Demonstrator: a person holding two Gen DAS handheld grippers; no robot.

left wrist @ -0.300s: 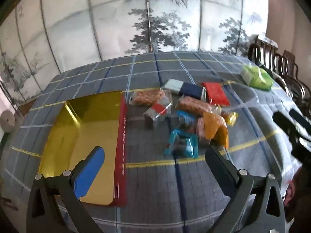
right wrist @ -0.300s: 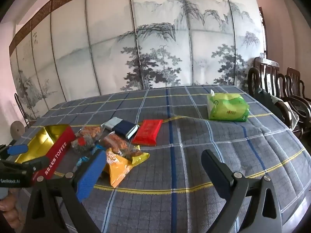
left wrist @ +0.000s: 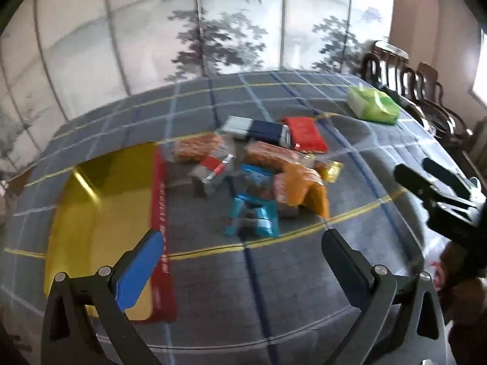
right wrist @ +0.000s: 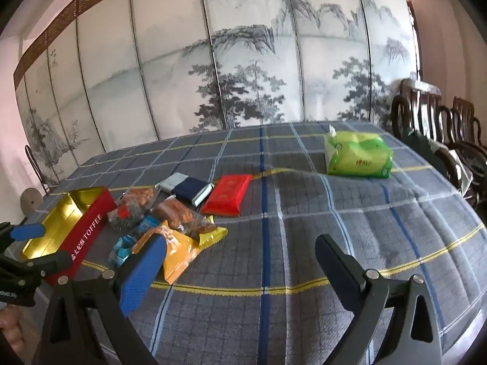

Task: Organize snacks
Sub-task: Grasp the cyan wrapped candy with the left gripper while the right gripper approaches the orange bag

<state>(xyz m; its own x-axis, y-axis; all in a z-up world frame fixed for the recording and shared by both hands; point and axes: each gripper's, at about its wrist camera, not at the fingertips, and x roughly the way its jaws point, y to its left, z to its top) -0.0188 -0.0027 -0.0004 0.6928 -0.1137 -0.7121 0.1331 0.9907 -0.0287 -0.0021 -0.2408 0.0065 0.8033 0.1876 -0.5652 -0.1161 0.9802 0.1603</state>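
Note:
A pile of snack packets (left wrist: 261, 176) (right wrist: 170, 222) lies on the checked tablecloth: an orange bag (right wrist: 179, 252), blue wrappers (left wrist: 252, 216), a red packet (right wrist: 228, 194), a navy and white box (right wrist: 188, 190) and clear bags of nuts. Left of the pile stands an open red toffee box with a gold inside (left wrist: 100, 222) (right wrist: 79, 219). My left gripper (left wrist: 240, 252) hovers open before the pile and the box, with nothing between its fingers. My right gripper (right wrist: 240, 258) hangs open over bare cloth, right of the pile, and shows at the right edge (left wrist: 438, 185) of the left wrist view.
A green tissue pack (right wrist: 356, 158) (left wrist: 373, 106) sits at the far right of the table (right wrist: 334, 228). Dark wooden chairs (right wrist: 441, 127) stand beyond the right edge. A painted folding screen (right wrist: 243, 76) closes off the back. A hand (right wrist: 12, 331) shows at the lower left of the right wrist view.
The left wrist view has swung a little, so the pile and box sit slightly lower and more to the left in it. The right wrist view has tilted slightly down. Both grippers stay open.

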